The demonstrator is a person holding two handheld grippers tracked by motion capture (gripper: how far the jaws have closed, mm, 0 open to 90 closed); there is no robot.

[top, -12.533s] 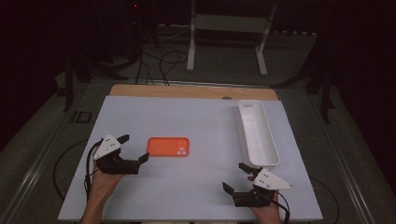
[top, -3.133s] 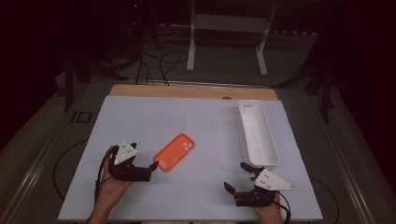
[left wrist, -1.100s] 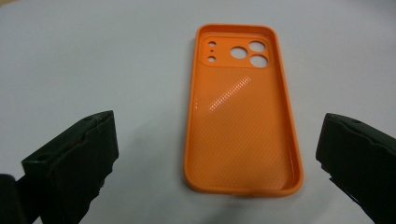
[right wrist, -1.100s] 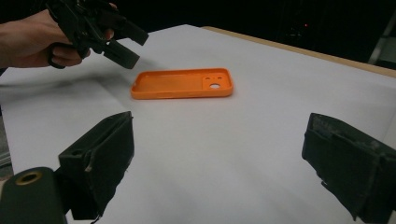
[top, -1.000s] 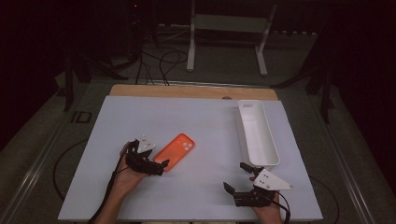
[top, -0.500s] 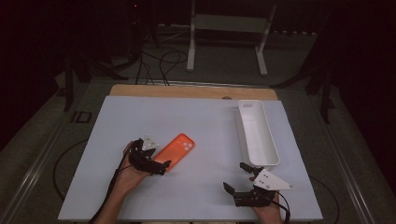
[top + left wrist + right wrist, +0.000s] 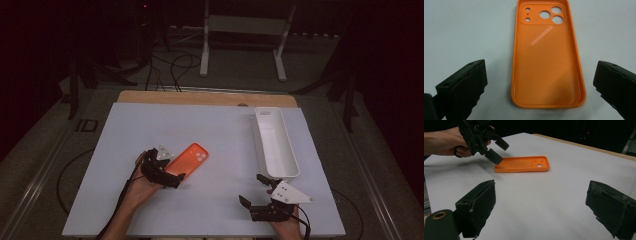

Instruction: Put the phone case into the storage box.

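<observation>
We have the orange phone case (image 7: 187, 159) lying flat on the white bench (image 7: 225, 145), hollow side up, its camera-hole end pointing away from us toward the white tray (image 7: 275, 142), which stands well apart from the case on its far right. Our left tongs (image 7: 167, 175) sit at the case's near short end, spread wide; in the left gripper view the two black jaws stand one on each side of the case's near end, with bare bench between each jaw and the case wall, so nothing is gripped yet. Our right tongs (image 7: 254, 192) rest low on the bench, well to the right of the case and just short of the tray's near end, also spread and holding nothing.

What worries us most is the closing. The case is a thin, springy shell: if we squeeze across its long walls, we judge they may bow inward and the case could pop out of the jaws or tilt up. The jaws also look to sit slightly above the bench, seen from the right gripper view, so closing at that height might catch only the top lip of the wall and let the case slip.

A second risk is pushing. If one jaw meets the case before the other, the smooth bench will likely let the case slide or swing away, leaving us off-centre.
</observation>
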